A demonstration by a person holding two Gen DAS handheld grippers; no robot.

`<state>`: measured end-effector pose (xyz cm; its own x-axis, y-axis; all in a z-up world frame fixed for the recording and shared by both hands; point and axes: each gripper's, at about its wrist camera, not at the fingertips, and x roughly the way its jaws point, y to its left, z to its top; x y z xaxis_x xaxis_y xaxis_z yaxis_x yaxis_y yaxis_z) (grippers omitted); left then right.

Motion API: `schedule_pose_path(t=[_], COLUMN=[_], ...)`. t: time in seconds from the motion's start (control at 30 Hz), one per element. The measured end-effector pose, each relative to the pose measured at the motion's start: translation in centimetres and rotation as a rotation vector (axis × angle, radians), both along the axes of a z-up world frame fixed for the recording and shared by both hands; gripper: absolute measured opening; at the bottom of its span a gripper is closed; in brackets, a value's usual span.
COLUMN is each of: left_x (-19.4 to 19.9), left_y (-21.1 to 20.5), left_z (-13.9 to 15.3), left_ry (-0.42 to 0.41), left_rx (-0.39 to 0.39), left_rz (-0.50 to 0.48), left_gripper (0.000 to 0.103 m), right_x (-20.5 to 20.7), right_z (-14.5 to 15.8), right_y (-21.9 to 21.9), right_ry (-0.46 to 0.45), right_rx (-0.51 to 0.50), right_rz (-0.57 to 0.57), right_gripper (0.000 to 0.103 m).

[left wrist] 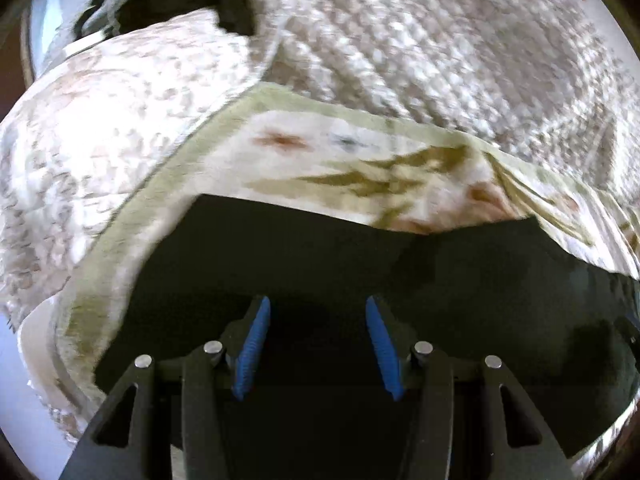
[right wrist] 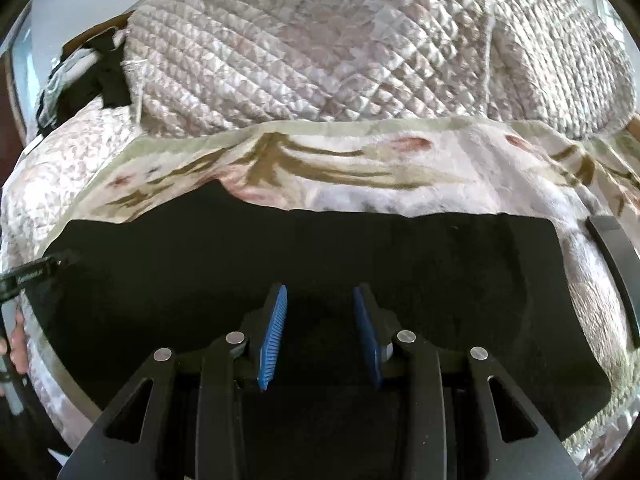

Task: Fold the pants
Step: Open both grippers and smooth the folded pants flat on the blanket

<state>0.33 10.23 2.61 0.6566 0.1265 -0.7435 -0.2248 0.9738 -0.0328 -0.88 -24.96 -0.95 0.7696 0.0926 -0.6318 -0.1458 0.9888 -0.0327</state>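
Observation:
Black pants (right wrist: 360,264) lie flat as a wide dark panel on a floral blanket (right wrist: 400,184); their far edge is straight and their right end is squared off. My right gripper (right wrist: 320,290) hovers over the middle of the pants, blue pads apart, nothing pinched between them. In the left wrist view the same pants (left wrist: 320,248) fill the lower half. My left gripper (left wrist: 317,304) stands open above them, its pads (left wrist: 256,336) wide apart. The left gripper (right wrist: 40,268) also shows at the left end of the pants, with a hand (right wrist: 18,340) behind it.
A quilted bedcover (right wrist: 320,48) rises behind the blanket, with a quilted pillow (right wrist: 560,64) at the right. A dark garment (right wrist: 108,72) lies bunched at the far left of the bed. A dark curved strip (right wrist: 616,264) lies at the right edge. The blanket has a green border (left wrist: 132,224).

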Motion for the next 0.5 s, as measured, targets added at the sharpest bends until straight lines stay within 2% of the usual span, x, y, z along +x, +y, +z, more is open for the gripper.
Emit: schedule_pose_path(t=[0.2,0.3,0.37,0.5], left_x=[-0.6,-1.2,-1.4,-1.1], left_y=[4.8,6.9,8.3,8.9], left_z=[0.1,0.3,0.1,-1.0], left_ry=[-0.013,-0.024,-0.021,0.009], left_rx=[-0.015,0.001,-0.016,-0.053], left_rz=[0.132,0.204,0.248,0.239], left_gripper=[0.053,0.059,0.062,0.069], right_x=[0.0,0.1,0.1,0.3], right_z=[-0.1,-0.1,-0.2,-0.3], right_y=[0.3,0.5,0.6,0.9], right_ry=[0.005,0.006,0.007,0.012], right_rx=[0.015,0.021,0.021,0.028], right_rz=[0.014,0.022,0.029,0.041], right_gripper=[0.035,0.035,0.035,0.035])
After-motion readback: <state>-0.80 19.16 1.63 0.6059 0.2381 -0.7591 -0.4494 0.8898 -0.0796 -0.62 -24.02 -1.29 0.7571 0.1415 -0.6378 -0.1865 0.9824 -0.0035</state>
